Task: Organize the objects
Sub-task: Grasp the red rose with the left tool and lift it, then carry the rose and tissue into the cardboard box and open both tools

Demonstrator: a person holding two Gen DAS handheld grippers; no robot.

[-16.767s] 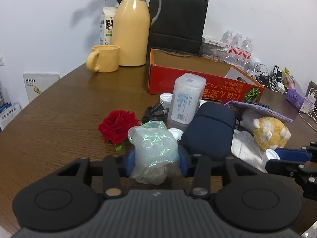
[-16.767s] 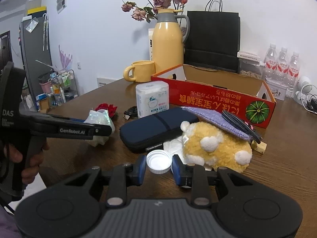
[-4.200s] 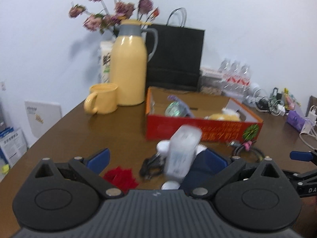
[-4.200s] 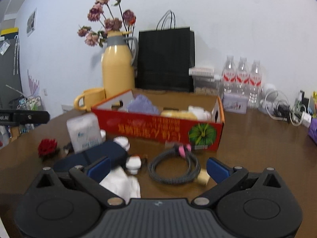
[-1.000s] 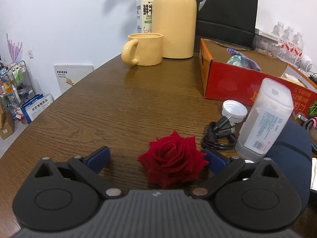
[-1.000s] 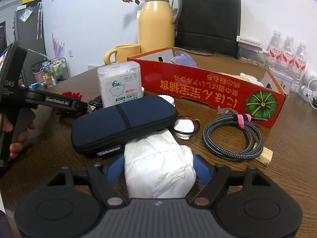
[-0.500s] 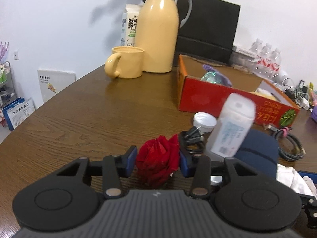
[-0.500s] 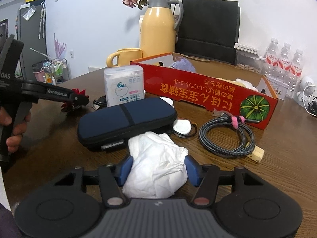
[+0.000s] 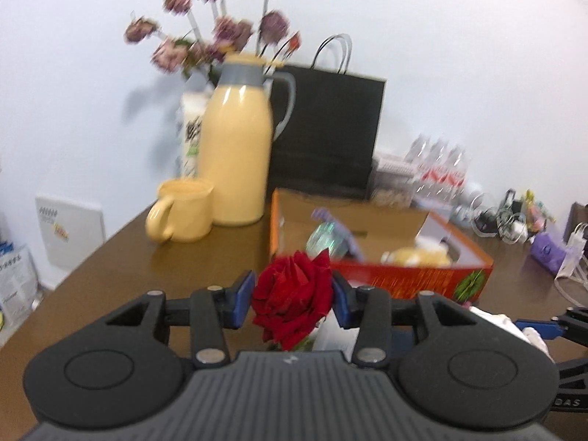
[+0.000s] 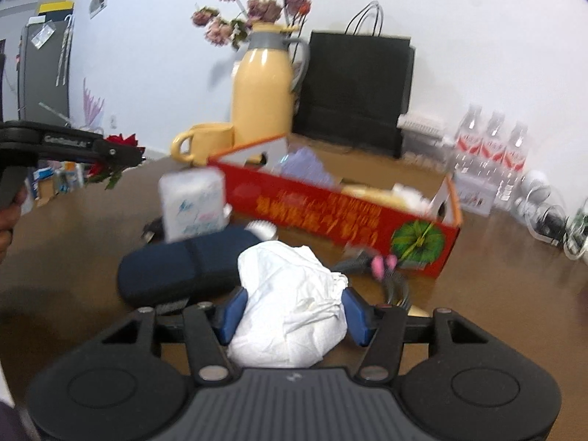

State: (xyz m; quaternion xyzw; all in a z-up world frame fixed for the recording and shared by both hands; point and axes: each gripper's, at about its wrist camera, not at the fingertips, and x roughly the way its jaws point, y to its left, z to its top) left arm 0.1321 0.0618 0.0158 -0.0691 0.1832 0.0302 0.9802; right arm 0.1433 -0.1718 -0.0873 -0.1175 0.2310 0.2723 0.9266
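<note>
A: Two tools, each pinching something. The left tool (image 9: 293, 303) has its blue pads (image 9: 243, 297) pressed into a red rose (image 9: 292, 299), soft layered petals bunched between them, lifted clear of the bench (image 9: 110, 275).

B: And the right one?

A: The right tool (image 10: 292, 310) squeezes a crumpled white wad (image 10: 290, 308), papery or cloth, I can't tell which, all creases and folds. It bulges above the pads.

B: What lies just past it?

A: A dark blue pouch (image 10: 183, 268), oblong with rounded ends and a fabric skin, flat on the bench. Behind it stands a white plastic tub (image 10: 193, 207) with rounded corners and a printed label, blurred. To the right, a coil of braided cable (image 10: 389, 275) with a pink tie.

B: The box?

A: A red cardboard box (image 10: 330, 209), long and shallow, open on top, a green pumpkin printed on its end. Inside I make out something purple, something yellowish and something white, all blurred.

B: Farther back?

A: A glossy yellow jug (image 9: 237, 154) with a grey collar, a squat yellow mug (image 9: 183, 215) beside it, a matte black paper bag (image 9: 327, 132) with loop handles, dried pinkish flowers (image 9: 217, 29), and clear plastic bottles (image 10: 492, 150) near the wall.
</note>
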